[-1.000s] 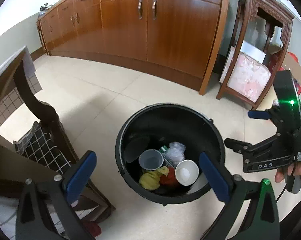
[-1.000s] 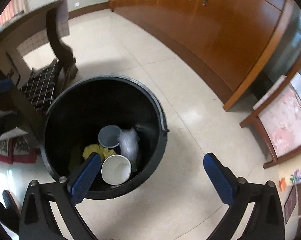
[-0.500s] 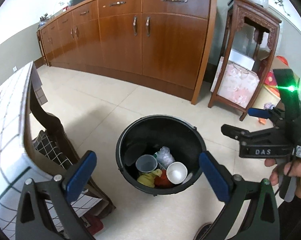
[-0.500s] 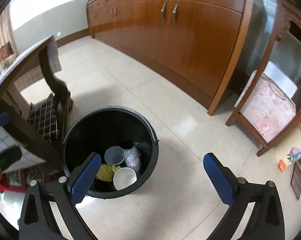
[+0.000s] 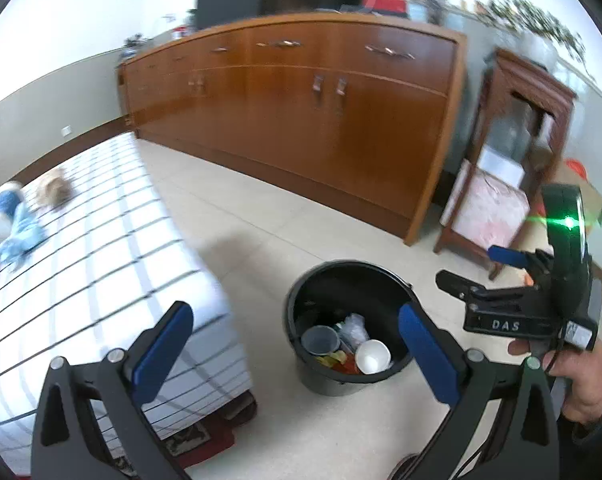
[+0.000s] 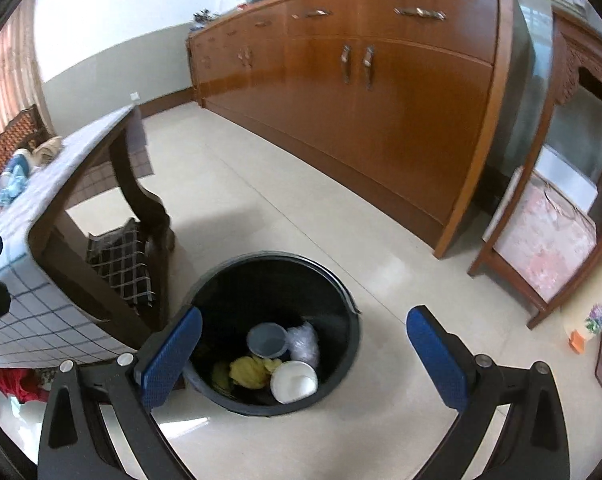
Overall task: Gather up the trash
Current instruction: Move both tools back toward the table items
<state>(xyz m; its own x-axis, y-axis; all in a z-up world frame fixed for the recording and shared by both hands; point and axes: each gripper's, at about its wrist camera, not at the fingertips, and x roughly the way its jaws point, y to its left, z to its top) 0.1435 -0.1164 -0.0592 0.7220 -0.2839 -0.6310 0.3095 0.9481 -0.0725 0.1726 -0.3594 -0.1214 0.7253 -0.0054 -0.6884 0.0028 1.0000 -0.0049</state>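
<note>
A black round bin (image 5: 301,300) (image 6: 341,292) stands on the tiled floor and holds a white paper cup (image 5: 373,356) (image 6: 293,382), a grey cup (image 5: 319,340) (image 6: 267,340), crumpled clear plastic (image 6: 303,342) and yellow scraps (image 6: 249,370). My left gripper (image 5: 293,348) is open and empty, high above the bin's left side. My right gripper (image 6: 303,354) is open and empty above the bin; it also shows in the left wrist view as a black tool (image 5: 477,276) in a hand. On the checked tablecloth lie a blue wrapper (image 5: 19,232) and a brown crumpled piece (image 5: 55,192).
A table with a checked cloth (image 5: 81,260) (image 6: 33,208) stands left of the bin, a chair with a checked cushion (image 6: 119,264) under it. A long wooden cabinet (image 5: 301,112) runs along the back. A carved wooden stand (image 5: 513,152) is at the right.
Both grippers have risen and tilted up away from the bin, which now looks smaller and lower. The tabletop with its litter has come into view. Both jaws stay open.
</note>
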